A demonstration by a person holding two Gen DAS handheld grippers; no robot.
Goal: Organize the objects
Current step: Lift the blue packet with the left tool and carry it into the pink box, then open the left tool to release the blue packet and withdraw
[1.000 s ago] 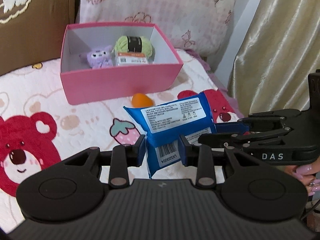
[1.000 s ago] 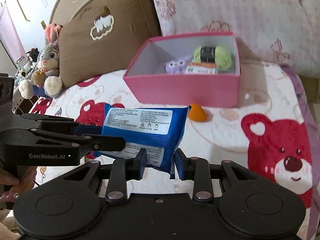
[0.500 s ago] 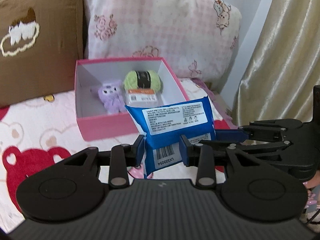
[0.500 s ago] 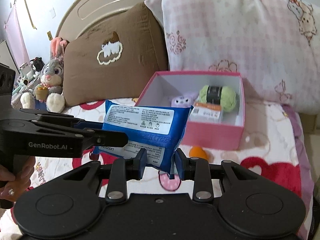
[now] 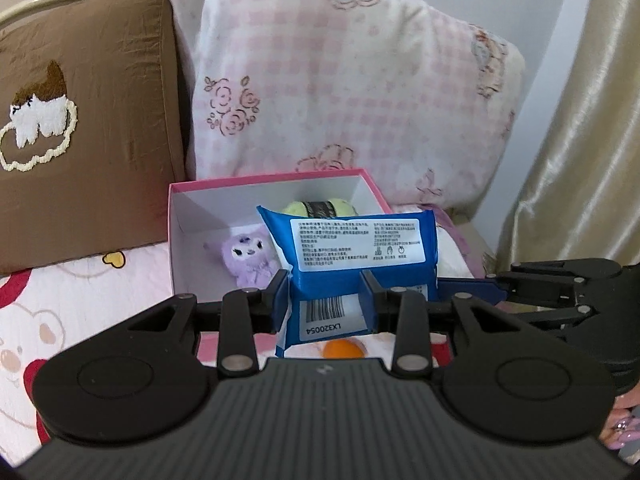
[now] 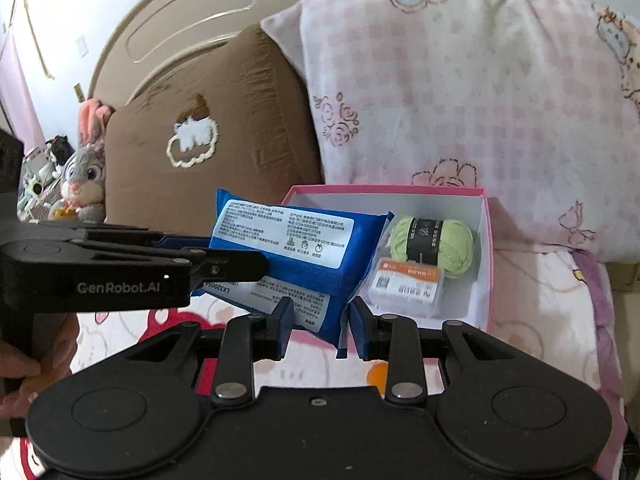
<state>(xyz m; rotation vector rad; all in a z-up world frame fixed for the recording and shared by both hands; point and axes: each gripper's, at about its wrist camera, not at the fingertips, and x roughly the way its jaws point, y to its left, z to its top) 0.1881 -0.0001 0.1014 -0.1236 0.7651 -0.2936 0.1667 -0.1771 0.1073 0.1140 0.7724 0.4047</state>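
A blue packet (image 5: pixel 352 252) with a white printed label hangs in the air over the near rim of the pink box (image 5: pixel 176 216). My left gripper (image 5: pixel 326 300) is shut on its left end and my right gripper (image 6: pixel 320 320) is shut on its right end (image 6: pixel 296 248). In the right wrist view the left gripper (image 6: pixel 224 264) reaches in from the left. Inside the pink box (image 6: pixel 486 240) lie a purple plush toy (image 5: pixel 246 254), a green yarn ball (image 6: pixel 432 244) and a small orange-labelled case (image 6: pixel 406 284). The packet hides part of the yarn in the left wrist view.
An orange object (image 5: pixel 344 348) lies on the bear-print bedspread (image 5: pixel 48 320) in front of the box. A brown pillow (image 5: pixel 80 120) and a pink checked pillow (image 5: pixel 340 80) lean behind it. A plush rabbit (image 6: pixel 84 176) sits far left; a gold curtain (image 5: pixel 580 120) hangs at the right.
Both grippers have carried the blue packet up and toward the pink box. The box has come closer, and the packet now overlaps its opening.
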